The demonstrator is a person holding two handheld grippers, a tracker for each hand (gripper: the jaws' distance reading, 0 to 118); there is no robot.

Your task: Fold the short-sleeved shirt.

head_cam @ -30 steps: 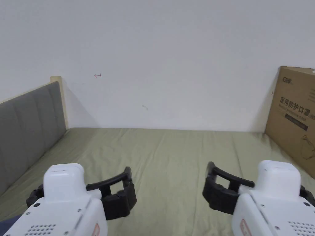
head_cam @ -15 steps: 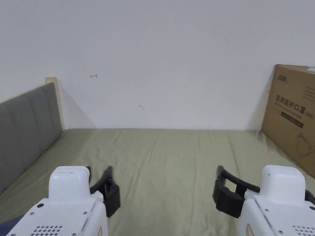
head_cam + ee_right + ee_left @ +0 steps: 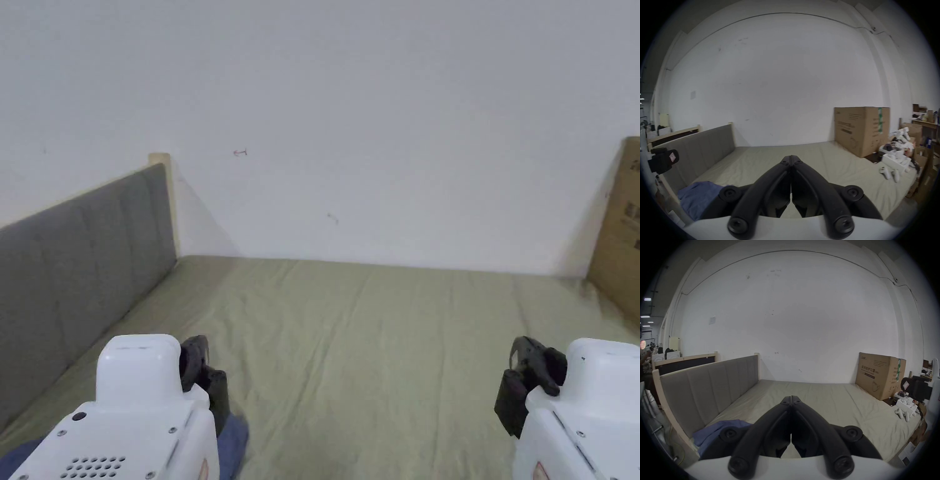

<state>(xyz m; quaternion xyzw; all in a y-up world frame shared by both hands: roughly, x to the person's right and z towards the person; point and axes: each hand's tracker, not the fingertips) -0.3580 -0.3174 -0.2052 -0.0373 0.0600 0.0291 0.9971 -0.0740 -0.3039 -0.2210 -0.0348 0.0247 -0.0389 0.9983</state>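
Jaws of both grippers pressed tip to tip, nothing between them: left gripper [image 3: 791,397] and right gripper [image 3: 791,156] both held above the bed [image 3: 387,350] w/ olive-green sheet. Shirt [image 3: 716,433] is blue, crumpled in a loose heap, not spread flat, lying at near left corner of the bed beside the grey headboard [image 3: 75,250]. It sits just below the left gripper; right gripper well apart from it. Cardboard box [image 3: 862,129] at far right.
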